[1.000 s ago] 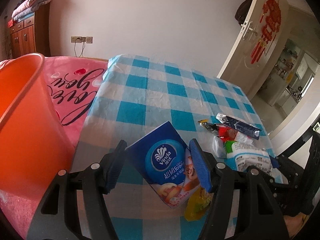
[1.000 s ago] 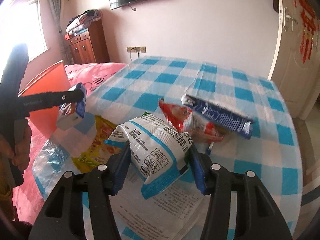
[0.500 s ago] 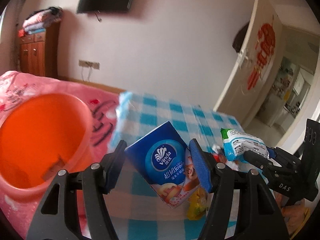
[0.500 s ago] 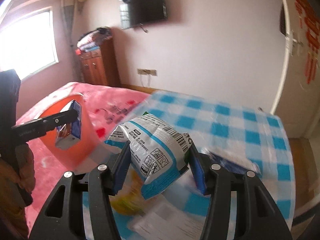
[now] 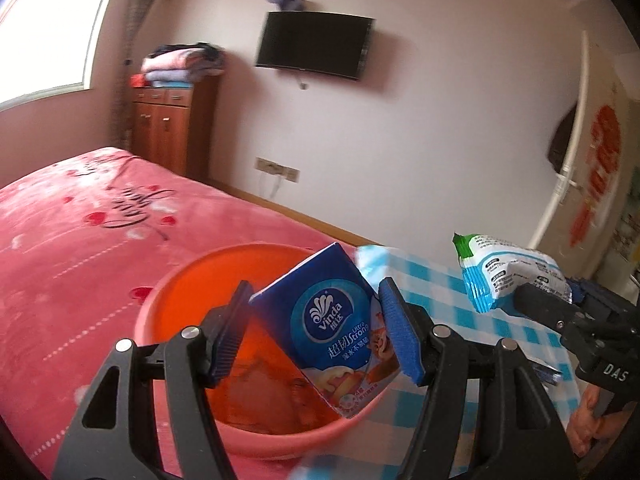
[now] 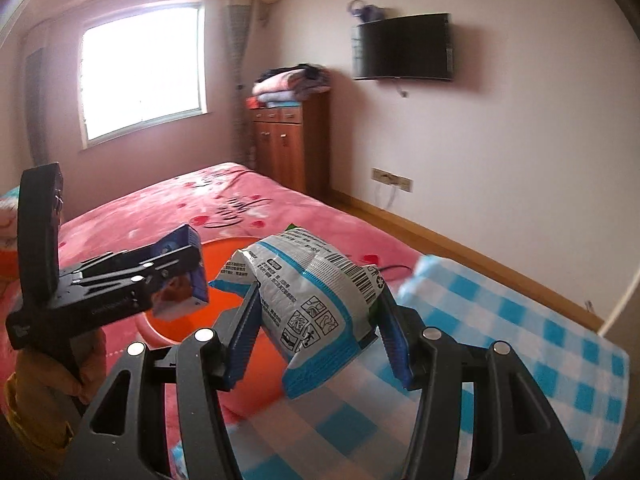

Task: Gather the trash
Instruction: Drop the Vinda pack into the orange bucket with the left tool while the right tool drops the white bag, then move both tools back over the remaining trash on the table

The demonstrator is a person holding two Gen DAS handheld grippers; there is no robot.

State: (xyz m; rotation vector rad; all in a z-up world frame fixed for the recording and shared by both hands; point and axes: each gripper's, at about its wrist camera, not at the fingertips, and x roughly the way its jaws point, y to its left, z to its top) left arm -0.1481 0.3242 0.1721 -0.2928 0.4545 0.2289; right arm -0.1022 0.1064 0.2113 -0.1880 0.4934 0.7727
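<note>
My left gripper [image 5: 316, 336] is shut on a blue Vinda tissue pack [image 5: 332, 324] and holds it in the air over the orange basin [image 5: 192, 292]. The pack also shows in the right wrist view [image 6: 186, 276], above the basin [image 6: 224, 256]. My right gripper [image 6: 316, 336] is shut on a white and blue snack bag [image 6: 312, 292], held in the air just right of the basin. The bag also shows in the left wrist view [image 5: 508, 272].
The basin sits on a pink bed cover [image 5: 80, 232]. A blue and white checked cloth [image 6: 520, 340] lies to the right. A wooden cabinet [image 6: 292, 140] and a wall TV [image 6: 404, 46] stand behind.
Both grippers have lifted their items off the checked cloth and swung left. The tissue pack is now over the basin and the snack bag is close beside it.
</note>
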